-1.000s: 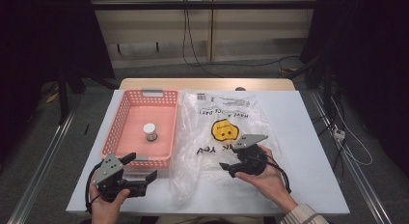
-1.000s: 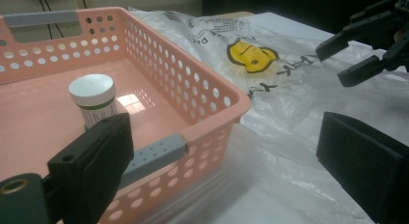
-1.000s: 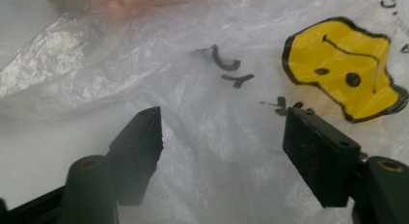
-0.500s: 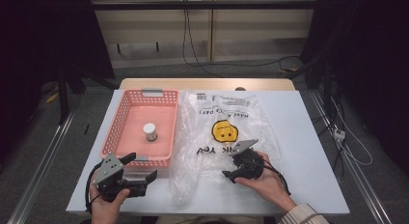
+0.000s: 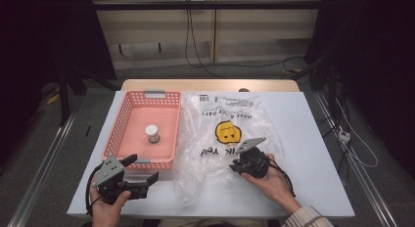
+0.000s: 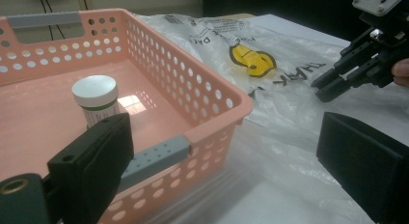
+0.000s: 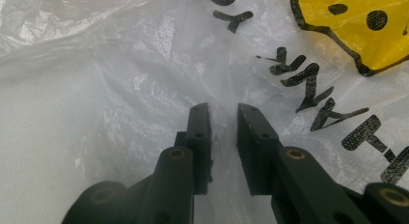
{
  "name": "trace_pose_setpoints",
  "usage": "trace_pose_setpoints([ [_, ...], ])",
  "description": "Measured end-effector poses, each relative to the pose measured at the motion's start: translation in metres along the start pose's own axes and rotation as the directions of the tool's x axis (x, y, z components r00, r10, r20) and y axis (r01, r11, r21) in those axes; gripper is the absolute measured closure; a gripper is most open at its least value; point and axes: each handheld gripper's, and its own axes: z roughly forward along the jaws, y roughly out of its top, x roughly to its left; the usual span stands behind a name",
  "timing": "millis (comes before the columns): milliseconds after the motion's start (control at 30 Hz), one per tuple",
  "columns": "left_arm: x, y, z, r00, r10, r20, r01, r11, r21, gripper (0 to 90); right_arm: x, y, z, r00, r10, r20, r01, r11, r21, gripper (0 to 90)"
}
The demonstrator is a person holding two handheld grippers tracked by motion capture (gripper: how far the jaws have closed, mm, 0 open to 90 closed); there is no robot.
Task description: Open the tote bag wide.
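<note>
Your right gripper (image 5: 239,166) is pressing its nearly closed jaws onto the plastic bag (image 5: 220,139) lying flat on the table (image 5: 313,139); your left gripper (image 5: 142,175) is waiting open beside the basket (image 5: 125,117).

1. Left claw (image 5: 142,174): black body, grey three-cornered plate with small holes on top, black cable looping at 7 o'clock.
2. Right claw (image 5: 235,166): black, same grey plate, brass-coloured pivot screws, black cable.
3. Striped light sleeve (image 5: 306,218) at right wrist.
</note>
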Motion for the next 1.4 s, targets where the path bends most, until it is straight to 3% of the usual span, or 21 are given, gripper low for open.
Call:
trace_pose_setpoints([
  [267,0.000,0.000,0.000,1.0000,0.004,0.000,-0.004,1.0000,-0.001,5.6,-0.001,0.002,-0.009,0.9998,0.020,-0.007,-0.020,0.999,-0.043,89.7],
  [600,0.000,0.000,0.000,1.0000,0.002,-0.001,-0.002,1.0000,-0.003,5.6,-0.002,0.005,-0.019,0.9993,0.035,-0.013,-0.036,0.994,-0.103,90.0],
  [867,0.000,0.000,0.000,1.0000,0.001,-0.003,-0.001,1.0000,-0.004,5.6,-0.002,0.008,-0.030,0.9997,0.021,-0.009,-0.022,0.989,-0.149,90.0],
  [1400,0.001,0.001,-0.001,1.0000,-0.002,-0.004,0.002,0.9999,-0.011,5.7,-0.005,0.022,-0.050,1.0000,0.003,0.003,-0.002,0.970,-0.245,90.0],
])
